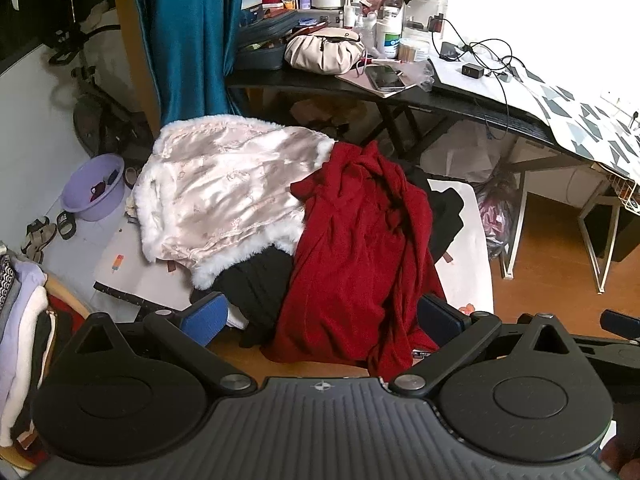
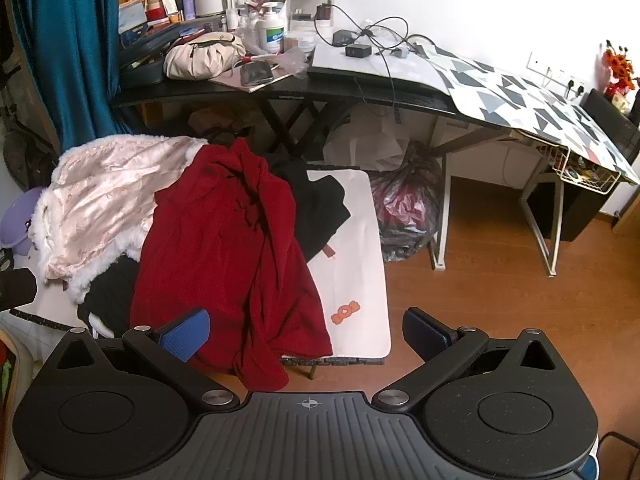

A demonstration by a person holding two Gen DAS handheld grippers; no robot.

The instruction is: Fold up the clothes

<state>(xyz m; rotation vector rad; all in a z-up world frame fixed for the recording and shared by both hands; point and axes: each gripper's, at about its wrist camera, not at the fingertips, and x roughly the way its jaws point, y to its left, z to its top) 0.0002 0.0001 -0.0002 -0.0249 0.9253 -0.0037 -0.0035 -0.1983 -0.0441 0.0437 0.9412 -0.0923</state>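
Observation:
A crumpled dark red garment (image 1: 356, 248) (image 2: 228, 240) lies heaped over a low white folding table (image 2: 356, 264), its hem hanging past the near edge. Left of it sits a pale pink satin garment with white fur trim (image 1: 224, 192) (image 2: 100, 196). Black clothes (image 1: 256, 284) (image 2: 316, 208) show underneath both. My left gripper (image 1: 324, 322) hovers above the red garment's near end, jaws open, nothing between the blue pads. My right gripper (image 2: 306, 334) hangs over the table's near right corner, open and holding nothing.
A black desk (image 2: 208, 92) crowded with cosmetics, a beige pouch (image 1: 324, 50), cables and a phone stands behind. A teal curtain (image 1: 188, 36), a purple basin (image 1: 94, 188), sandals, a full plastic bag (image 2: 404, 208), white desk legs and a stack of folded clothes (image 1: 20, 320) surround the low table.

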